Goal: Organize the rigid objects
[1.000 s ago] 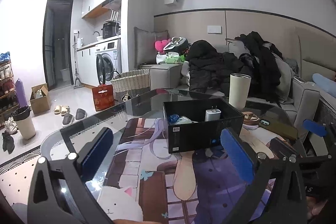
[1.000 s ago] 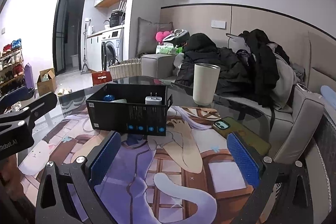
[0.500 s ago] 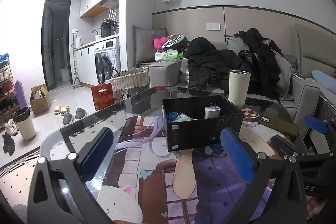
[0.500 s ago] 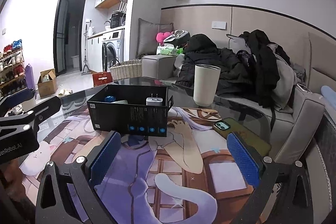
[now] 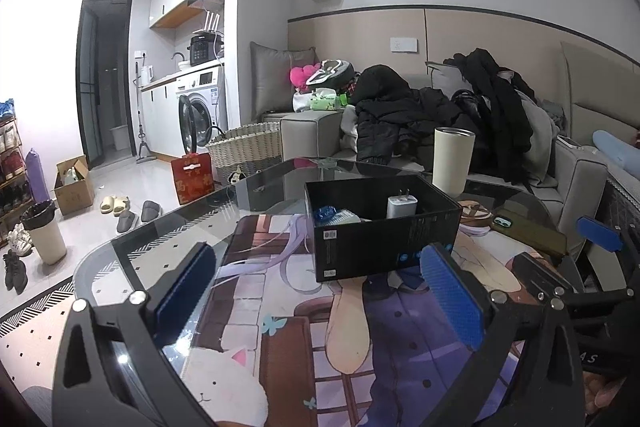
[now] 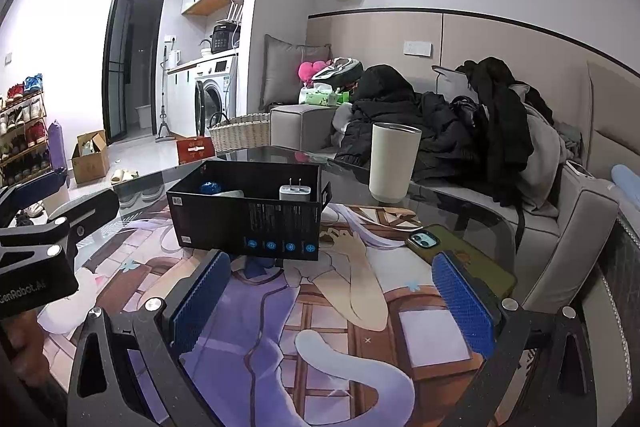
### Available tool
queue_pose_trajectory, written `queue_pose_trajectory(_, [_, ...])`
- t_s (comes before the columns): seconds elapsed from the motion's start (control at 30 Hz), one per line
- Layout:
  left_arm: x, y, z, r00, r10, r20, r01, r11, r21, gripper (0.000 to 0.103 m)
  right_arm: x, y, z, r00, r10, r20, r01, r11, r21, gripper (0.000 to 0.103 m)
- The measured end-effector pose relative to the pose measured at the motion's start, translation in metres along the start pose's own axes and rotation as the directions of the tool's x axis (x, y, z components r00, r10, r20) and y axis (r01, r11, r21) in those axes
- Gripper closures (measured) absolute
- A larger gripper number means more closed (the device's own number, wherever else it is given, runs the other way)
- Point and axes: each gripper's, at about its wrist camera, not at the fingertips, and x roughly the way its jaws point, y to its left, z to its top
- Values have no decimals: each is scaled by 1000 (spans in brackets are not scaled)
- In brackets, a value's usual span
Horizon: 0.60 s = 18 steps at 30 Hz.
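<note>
A black box (image 5: pixel 384 231) holding a white charger (image 5: pixel 401 207) sits mid-worktop (image 5: pixel 192 227) on a printed mat, a cream tumbler (image 6: pixel 394 162) behind it. Both grippers, left (image 5: pixel 320 301) and right (image 6: pixel 332 301), hover level, fingers spread and empty, barely shifted from a second ago.

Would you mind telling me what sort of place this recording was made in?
Most likely a small lived-in flat, in its combined living and laundry area: a sofa piled with dark coats, a washing machine under wall cupboards, and a shoe rack by the door.
</note>
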Motion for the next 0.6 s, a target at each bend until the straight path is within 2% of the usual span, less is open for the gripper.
queue_pose_trajectory(0.6, [-2,-3,-2,1000,5,-5,-5,1000,4,0,4,-2,-3,1000,0,-18,0,1000,0,0])
